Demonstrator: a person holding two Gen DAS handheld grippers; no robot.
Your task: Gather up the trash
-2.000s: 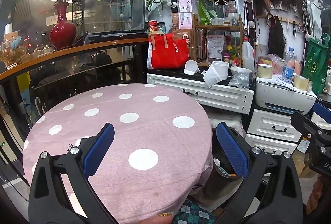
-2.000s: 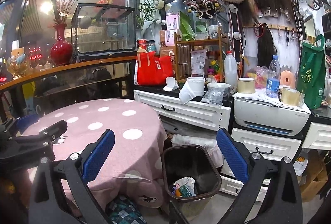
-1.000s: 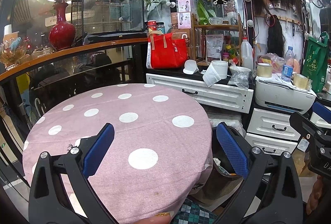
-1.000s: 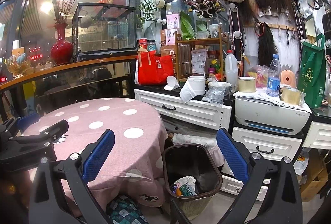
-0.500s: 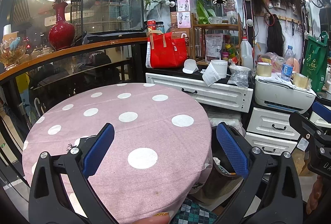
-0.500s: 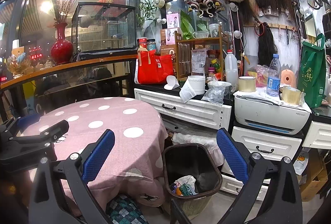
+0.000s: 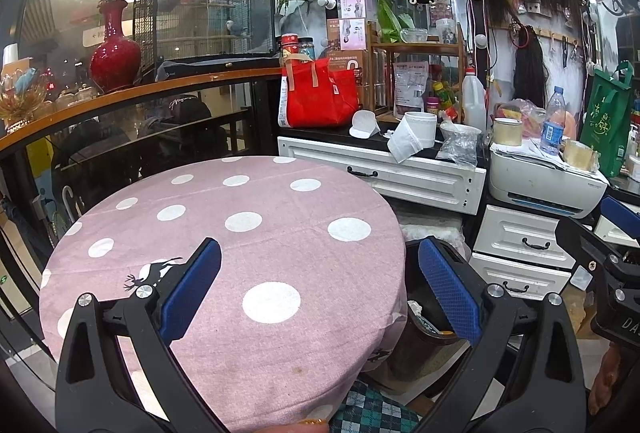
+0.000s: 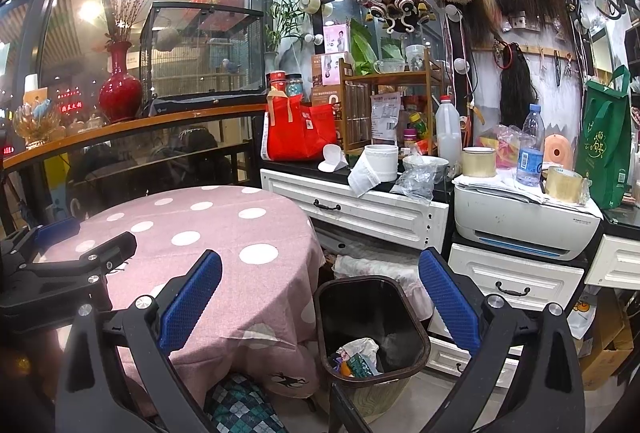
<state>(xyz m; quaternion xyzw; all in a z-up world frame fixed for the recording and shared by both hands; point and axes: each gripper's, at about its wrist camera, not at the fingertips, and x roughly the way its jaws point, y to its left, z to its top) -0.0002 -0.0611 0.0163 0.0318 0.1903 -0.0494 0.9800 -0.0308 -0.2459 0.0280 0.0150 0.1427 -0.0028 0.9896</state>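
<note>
A round table under a pink cloth with white dots point(image 7: 248, 245) point(image 8: 208, 233) fills the left wrist view; nothing lies on it. My left gripper point(image 7: 318, 287) hovers open over its near edge, empty. My right gripper point(image 8: 318, 299) stands open and empty above a dark brown waste bin point(image 8: 400, 317) on the floor beside the table, with crumpled paper and wrappers point(image 8: 356, 353) inside. In the left wrist view the bin point(image 7: 424, 337) shows only partly behind the right finger. The left gripper's black frame point(image 8: 76, 265) appears at the left of the right wrist view.
White drawer units point(image 8: 360, 209) line the wall behind the bin, carrying a red bag point(image 8: 298, 133), a paper roll point(image 8: 380, 163), a crumpled plastic bag point(image 8: 416, 179), a printer point(image 8: 524, 221), tape rolls and bottles. A curved glass railing point(image 7: 132, 129) with a red vase point(image 7: 114, 59) bounds the left.
</note>
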